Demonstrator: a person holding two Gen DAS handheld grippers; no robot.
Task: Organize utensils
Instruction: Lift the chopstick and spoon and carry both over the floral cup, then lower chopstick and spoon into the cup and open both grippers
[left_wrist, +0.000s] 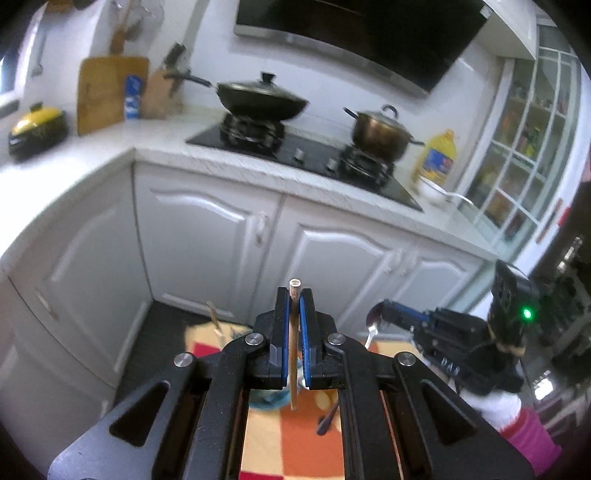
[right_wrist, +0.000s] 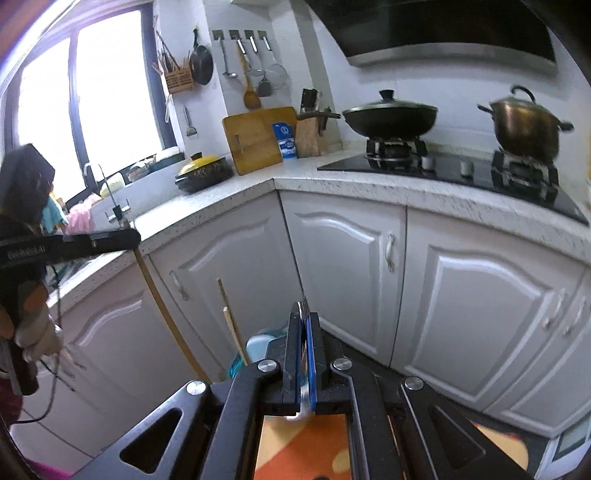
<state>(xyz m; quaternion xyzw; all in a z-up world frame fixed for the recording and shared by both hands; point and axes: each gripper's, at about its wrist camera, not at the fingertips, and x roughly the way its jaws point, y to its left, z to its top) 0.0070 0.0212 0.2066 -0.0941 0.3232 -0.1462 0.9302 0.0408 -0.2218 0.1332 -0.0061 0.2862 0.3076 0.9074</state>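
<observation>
My left gripper (left_wrist: 294, 295) is shut on a wooden chopstick (left_wrist: 294, 354) that stands upright between its blue pads, held above an orange checked cloth (left_wrist: 295, 443). It also shows in the right wrist view (right_wrist: 129, 236), with the chopstick (right_wrist: 162, 306) hanging down from it. My right gripper (right_wrist: 303, 317) is shut on a metal fork (right_wrist: 304, 306), tines up. In the left wrist view the right gripper (left_wrist: 384, 314) holds the fork (left_wrist: 371, 330). A blue container (right_wrist: 258, 347) holds another wooden stick (right_wrist: 232, 325). A dark utensil (left_wrist: 327, 421) lies on the cloth.
White cabinets (left_wrist: 207, 236) and an L-shaped counter (right_wrist: 236, 188) stand ahead. On it are a hob with a black wok (left_wrist: 262, 98) and a metal pot (left_wrist: 380, 131), an oil bottle (left_wrist: 437, 157), a cutting board (right_wrist: 255, 138) and a knife block (right_wrist: 310, 133).
</observation>
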